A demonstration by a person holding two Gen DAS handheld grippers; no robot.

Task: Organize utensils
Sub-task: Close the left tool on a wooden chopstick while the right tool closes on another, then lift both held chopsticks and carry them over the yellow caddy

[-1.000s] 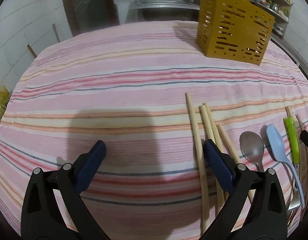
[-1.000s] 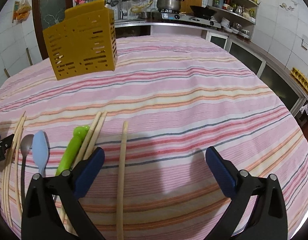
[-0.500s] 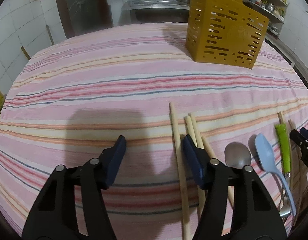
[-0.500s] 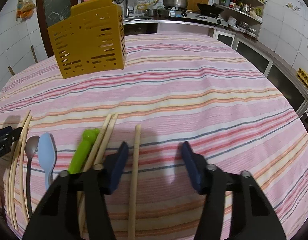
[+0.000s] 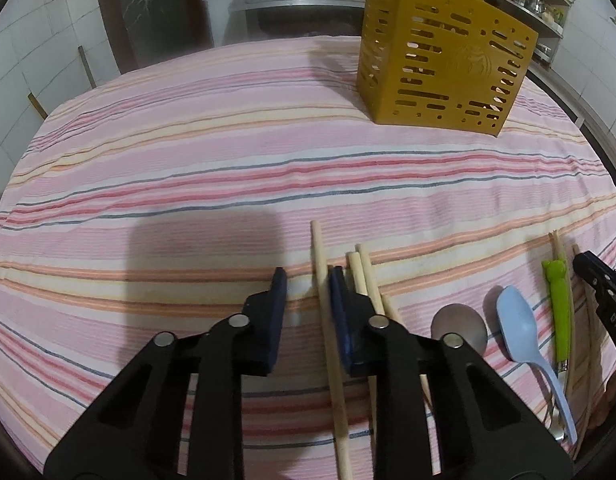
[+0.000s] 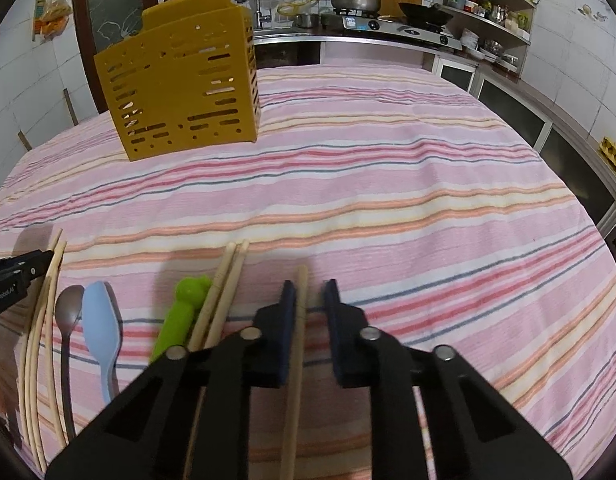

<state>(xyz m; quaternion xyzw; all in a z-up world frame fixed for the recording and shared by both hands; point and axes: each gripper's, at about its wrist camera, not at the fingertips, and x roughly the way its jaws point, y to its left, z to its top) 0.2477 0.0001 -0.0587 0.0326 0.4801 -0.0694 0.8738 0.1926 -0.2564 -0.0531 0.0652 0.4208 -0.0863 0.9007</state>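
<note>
Two grippers, left gripper (image 5: 305, 284) and right gripper (image 6: 310, 294), straddle separate wooden chopsticks (image 5: 328, 336) lying on the bench, jaws narrowly parted, apparently mid-grasp; next they must pinch, then carry to the yellow holder (image 6: 179, 92).

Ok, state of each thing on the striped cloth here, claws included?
Left claw: nearly closed around one wooden chopstick, not clamped.
Right claw: nearly closed around another wooden chopstick, gap remaining.
Yellow slotted plastic utensil holder: upright; contents hidden.
Metal spoon: lying flat.
Light-blue plastic spoon: lying flat.
Green-handled utensil: lying flat.
</note>
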